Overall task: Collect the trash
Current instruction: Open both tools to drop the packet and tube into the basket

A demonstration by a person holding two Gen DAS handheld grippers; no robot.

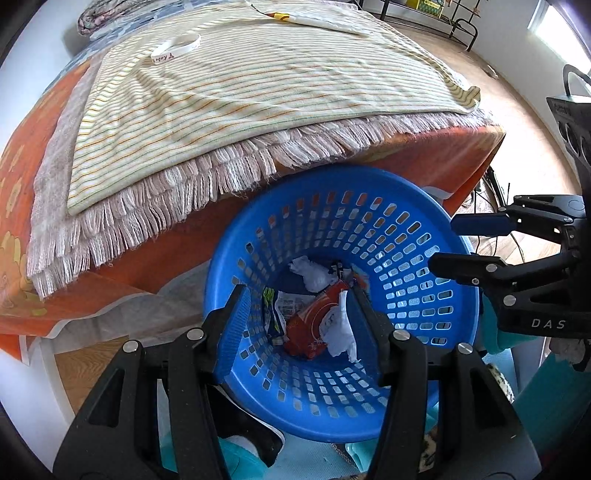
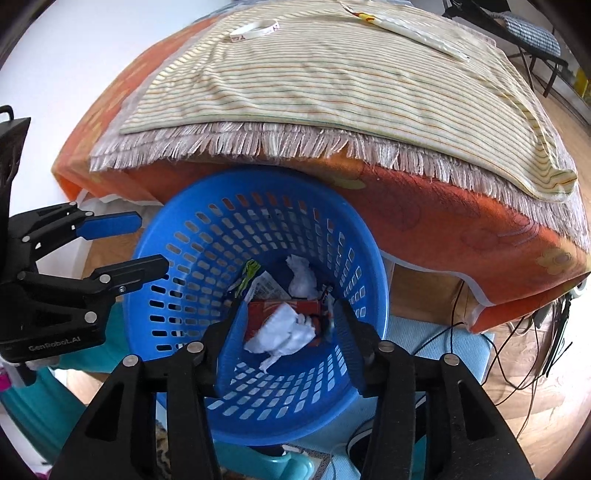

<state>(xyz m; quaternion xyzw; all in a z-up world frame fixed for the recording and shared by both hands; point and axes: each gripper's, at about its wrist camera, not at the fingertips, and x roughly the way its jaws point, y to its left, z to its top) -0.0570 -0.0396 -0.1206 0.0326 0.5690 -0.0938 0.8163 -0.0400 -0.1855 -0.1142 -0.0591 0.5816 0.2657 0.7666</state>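
Note:
A blue perforated basket [image 1: 424,332] stands on the floor against the table; it also shows in the right wrist view [image 2: 177,258]. Inside lie crumpled white tissues [image 1: 314,275] [image 2: 284,334], a red wrapper [image 1: 314,321] [image 2: 258,314], a printed paper scrap [image 2: 267,286] and a green-black wrapper [image 1: 271,314] [image 2: 248,275]. My left gripper [image 1: 299,299] hangs open and empty over the basket. My right gripper [image 2: 286,314] is open and empty over it too, and shows from the side in the left wrist view [image 1: 443,240]. The left gripper shows at left in the right wrist view [image 2: 153,243].
The table wears an orange cloth [image 1: 443,155], a fringed mat [image 1: 166,206] and a striped cloth [image 1: 240,92]. A white band [image 1: 177,48] [image 2: 255,30] and a long white wrapper [image 2: 417,31] lie on top. Cables [image 2: 517,350] trail on the wooden floor at right.

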